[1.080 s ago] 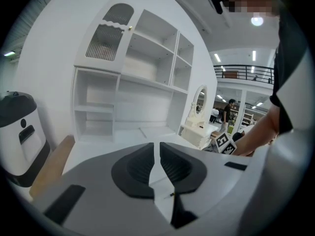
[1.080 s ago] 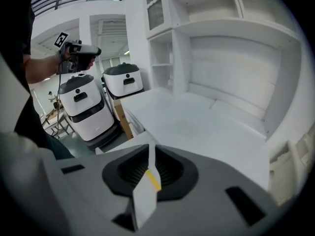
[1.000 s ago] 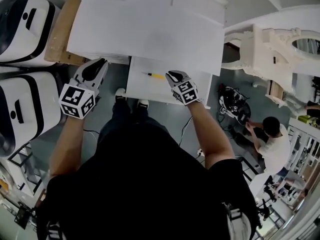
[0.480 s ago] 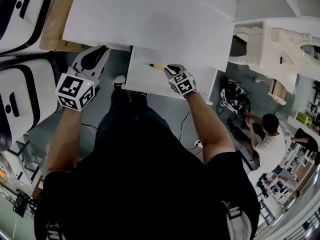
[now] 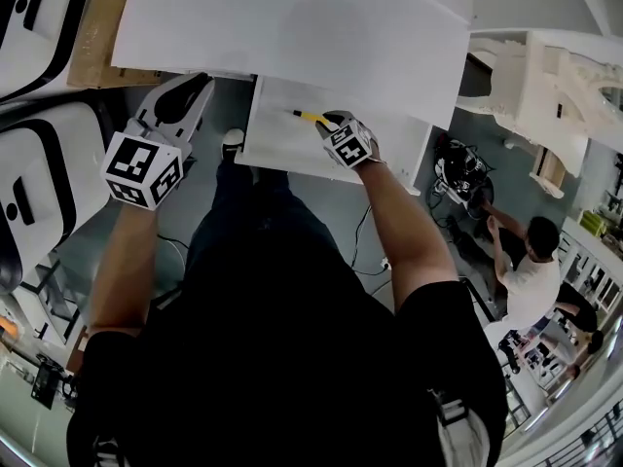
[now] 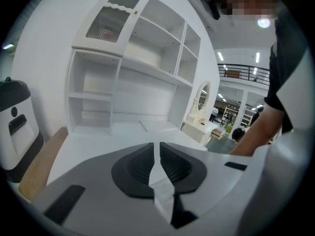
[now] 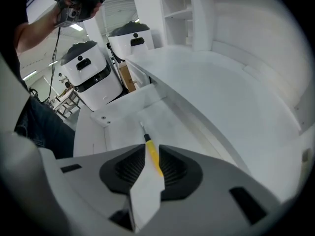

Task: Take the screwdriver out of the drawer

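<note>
A screwdriver (image 5: 310,117) with a yellow handle lies in the open white drawer (image 5: 277,149) under the desk top (image 5: 292,27). My right gripper (image 5: 336,126) points steeply down into the drawer at the handle end. In the right gripper view the yellow handle (image 7: 152,155) lies between the two dark pads and the metal tip (image 7: 143,128) points away across the drawer floor (image 7: 118,132). The right gripper (image 7: 151,151) has its jaws opening, and the pads are not pressing the handle. My left gripper (image 5: 180,100) hangs left of the drawer over the floor; the left gripper (image 6: 159,149) is shut and holds nothing.
Two white-and-black appliances (image 5: 39,193) stand at the left beside a wooden board (image 5: 92,37). A white shelf hutch (image 6: 128,82) rises behind the desk. A person (image 5: 531,261) sits on the floor at the right near white furniture (image 5: 526,76) and cables.
My right gripper has dropped into the drawer and tipped further down until it straddles the screwdriver's handle. The left gripper has sunk a little beside the drawer.
</note>
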`<state>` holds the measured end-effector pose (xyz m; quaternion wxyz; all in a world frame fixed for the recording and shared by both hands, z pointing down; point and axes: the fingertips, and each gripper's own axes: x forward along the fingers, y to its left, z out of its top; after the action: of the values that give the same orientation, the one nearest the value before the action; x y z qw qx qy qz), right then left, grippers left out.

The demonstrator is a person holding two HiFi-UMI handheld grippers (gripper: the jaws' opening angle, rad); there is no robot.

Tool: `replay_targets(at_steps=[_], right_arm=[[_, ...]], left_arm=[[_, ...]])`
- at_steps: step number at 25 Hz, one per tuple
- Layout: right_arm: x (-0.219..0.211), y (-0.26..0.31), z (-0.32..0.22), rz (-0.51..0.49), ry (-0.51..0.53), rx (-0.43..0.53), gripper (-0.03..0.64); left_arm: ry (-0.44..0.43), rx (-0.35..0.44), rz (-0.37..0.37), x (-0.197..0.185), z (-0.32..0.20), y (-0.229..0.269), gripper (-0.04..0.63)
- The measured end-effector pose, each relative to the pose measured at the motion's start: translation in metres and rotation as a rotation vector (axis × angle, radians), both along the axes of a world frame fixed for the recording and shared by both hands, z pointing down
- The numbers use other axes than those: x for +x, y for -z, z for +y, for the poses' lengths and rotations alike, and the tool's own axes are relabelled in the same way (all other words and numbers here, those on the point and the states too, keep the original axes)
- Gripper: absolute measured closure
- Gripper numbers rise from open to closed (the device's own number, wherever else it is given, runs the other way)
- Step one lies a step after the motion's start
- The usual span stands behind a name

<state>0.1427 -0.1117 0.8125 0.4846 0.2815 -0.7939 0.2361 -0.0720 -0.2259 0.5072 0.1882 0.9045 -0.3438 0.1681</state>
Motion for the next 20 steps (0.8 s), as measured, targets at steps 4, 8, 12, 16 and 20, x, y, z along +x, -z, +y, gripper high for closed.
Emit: replay_targets(at_steps=[4, 8, 12, 16, 20], right_arm=[[-0.004, -0.014, 0.002, 0.04, 0.062, -0.009, 0.515], [-0.002, -0.032, 0.006, 0.072, 0.107, -0.026, 0.506], [-0.001, -0.047, 0.007, 0.094, 0.146, -0.045, 0.5], [-0.002, -0.061, 0.009, 0.115, 0.181, -0.052, 0.499], [-0.003, -0.072, 0.011, 0.145, 0.24, -0.047, 0.497]], left_arm=[[-0.003, -0.012, -0.009, -0.002, -0.001, -0.004, 0.545], [0.003, -0.02, -0.013, -0.002, -0.004, -0.01, 0.545], [0.006, -0.035, -0.016, -0.001, -0.006, -0.02, 0.545], [0.007, -0.042, -0.015, 0.002, -0.007, -0.027, 0.545], [0.007, -0.054, -0.018, 0.003, -0.006, -0.036, 0.545]])
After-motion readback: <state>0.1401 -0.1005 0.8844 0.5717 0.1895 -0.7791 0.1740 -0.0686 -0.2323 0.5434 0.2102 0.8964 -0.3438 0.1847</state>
